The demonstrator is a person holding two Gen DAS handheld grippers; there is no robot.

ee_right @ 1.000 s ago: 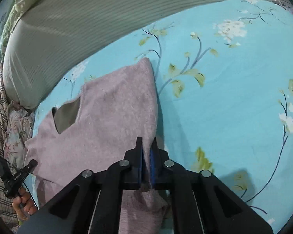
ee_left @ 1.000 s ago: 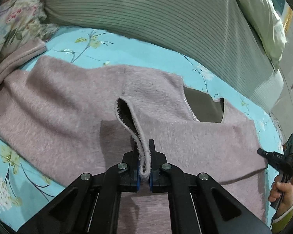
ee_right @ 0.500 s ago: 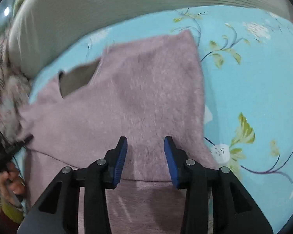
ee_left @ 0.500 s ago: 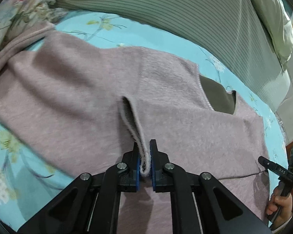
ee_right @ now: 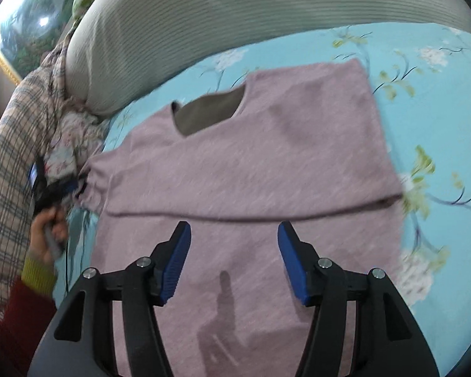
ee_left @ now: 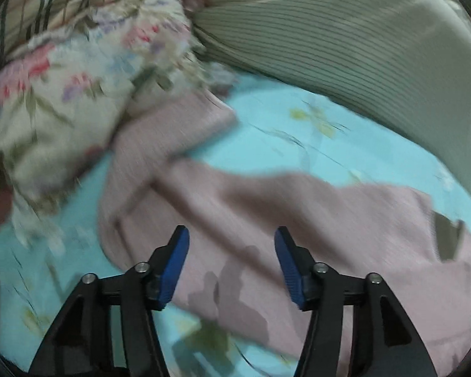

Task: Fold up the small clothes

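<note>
Nothing is held between the blue pads of the left gripper (ee_left: 230,264), whose jaws are spread and opening above the pink sweater (ee_right: 251,169); the right gripper (ee_right: 234,262) is likewise opening, with its pads apart and only the knit lying below them, untouched. The sweater is laid flat on the turquoise floral bedsheet (ee_right: 430,72), its lower part doubled up so that a fold edge (ee_right: 235,216) runs across it just beyond the right gripper, and its dark-lined neckline (ee_right: 210,113) is turned toward the head of the bed, near the striped pillow (ee_right: 235,15). In the left wrist view one sleeve (ee_left: 172,132) is seen stretched out toward the left edge of the bed, its end lying against a floral pillow (ee_left: 72,94). That sleeve is judged not yet folded in. From here, the fold could be disturbed if an opening finger were dragged across the fuzzy knit, since such a fabric is easily snagged. The sleeve could also be caught together with the pillow fabric beside it. Both views are blurred, so the cuff's exact place cannot be told.
</note>
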